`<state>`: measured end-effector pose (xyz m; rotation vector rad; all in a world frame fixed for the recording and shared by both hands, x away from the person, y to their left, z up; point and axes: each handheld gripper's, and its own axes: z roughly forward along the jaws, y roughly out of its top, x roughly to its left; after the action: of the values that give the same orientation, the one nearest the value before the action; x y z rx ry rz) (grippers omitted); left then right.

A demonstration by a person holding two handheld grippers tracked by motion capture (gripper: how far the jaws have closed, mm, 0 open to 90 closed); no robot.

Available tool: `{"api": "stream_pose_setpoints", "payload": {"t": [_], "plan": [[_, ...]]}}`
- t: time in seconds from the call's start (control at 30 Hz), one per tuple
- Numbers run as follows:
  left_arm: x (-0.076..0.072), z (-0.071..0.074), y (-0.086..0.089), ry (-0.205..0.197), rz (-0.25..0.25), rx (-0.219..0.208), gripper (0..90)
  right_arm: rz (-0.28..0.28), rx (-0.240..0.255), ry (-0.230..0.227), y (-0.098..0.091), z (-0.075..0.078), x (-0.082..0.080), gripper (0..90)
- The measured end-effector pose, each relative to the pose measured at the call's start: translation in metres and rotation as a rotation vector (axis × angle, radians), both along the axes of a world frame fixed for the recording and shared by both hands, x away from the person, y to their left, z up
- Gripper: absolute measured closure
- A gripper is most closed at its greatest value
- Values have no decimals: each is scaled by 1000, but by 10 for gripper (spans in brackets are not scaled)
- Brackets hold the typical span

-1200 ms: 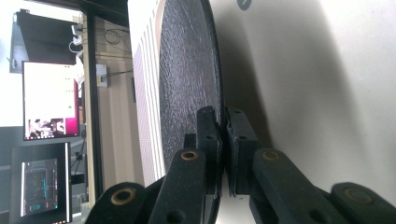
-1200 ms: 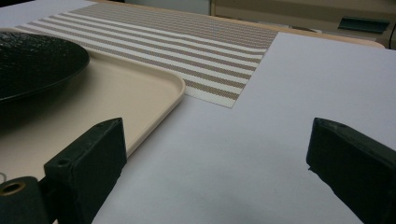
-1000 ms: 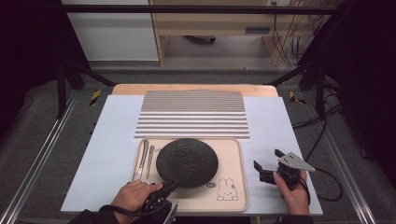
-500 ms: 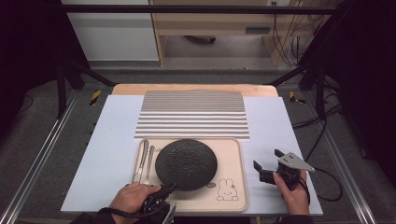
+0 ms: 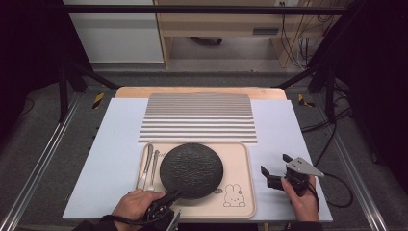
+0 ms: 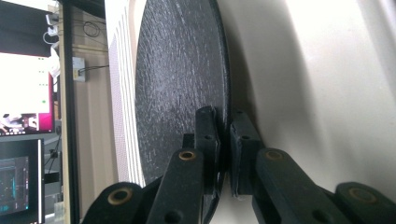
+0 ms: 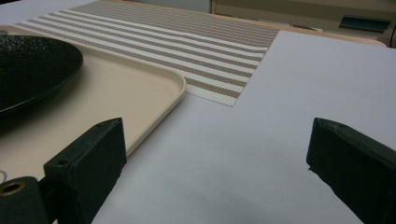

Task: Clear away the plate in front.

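Plate (image 5: 191, 169), dark and round, lies on your beige tray (image 5: 238, 163), and your left gripper (image 5: 167, 202) has it by the near rim, at about seven o'clock on the disc. In the left gripper view the two black jaws stand nearly closed, with the thin edge of the plate (image 6: 182, 88) pinched between the pads: one pad on top, one underneath against the tray. Those jaws have just eased open a touch, yet the rim sits between them and the pads are on it.

From that grip the whole disc runs away from you toward twelve o'clock, so all its weight hangs beyond the pinch; I judge any lift will want to tip the far edge down. A round plate has no long axis to line up, only the rim-to-centre line, which points straight ahead from your left hand (image 5: 132, 204).

Your right gripper (image 5: 279, 169) rests at three o'clock of the tray on the pale sheet (image 5: 115, 154), jaws wide apart and holding nothing, well clear of the plate. The left hand is far the nearer.

Cutlery (image 5: 148, 166) lies at nine o'clock of the plate on the tray. Beyond, at twelve o'clock, is the striped mat (image 5: 198, 118).
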<state>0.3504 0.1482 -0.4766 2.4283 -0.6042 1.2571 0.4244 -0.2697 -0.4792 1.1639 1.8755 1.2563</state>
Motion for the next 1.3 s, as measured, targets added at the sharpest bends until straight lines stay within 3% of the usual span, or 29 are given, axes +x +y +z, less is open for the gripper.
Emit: {"api": "stream_pose_setpoints", "payload": {"t": [0.07, 0.13, 0.27, 1.3], "plan": [[1, -2, 0, 18, -2, -2, 831, 0, -1, 1, 0, 0, 0, 51], [1, -2, 0, 19, -3, 21, 823, 0, -1, 1, 0, 0, 0, 51], [0, -4, 0, 19, 0, 27, 817, 1, 0, 3, 0, 0, 0, 51], [-1, -8, 4, 44, 6, 27, 802, 4, -5, 4, 1, -1, 1, 50]]}}
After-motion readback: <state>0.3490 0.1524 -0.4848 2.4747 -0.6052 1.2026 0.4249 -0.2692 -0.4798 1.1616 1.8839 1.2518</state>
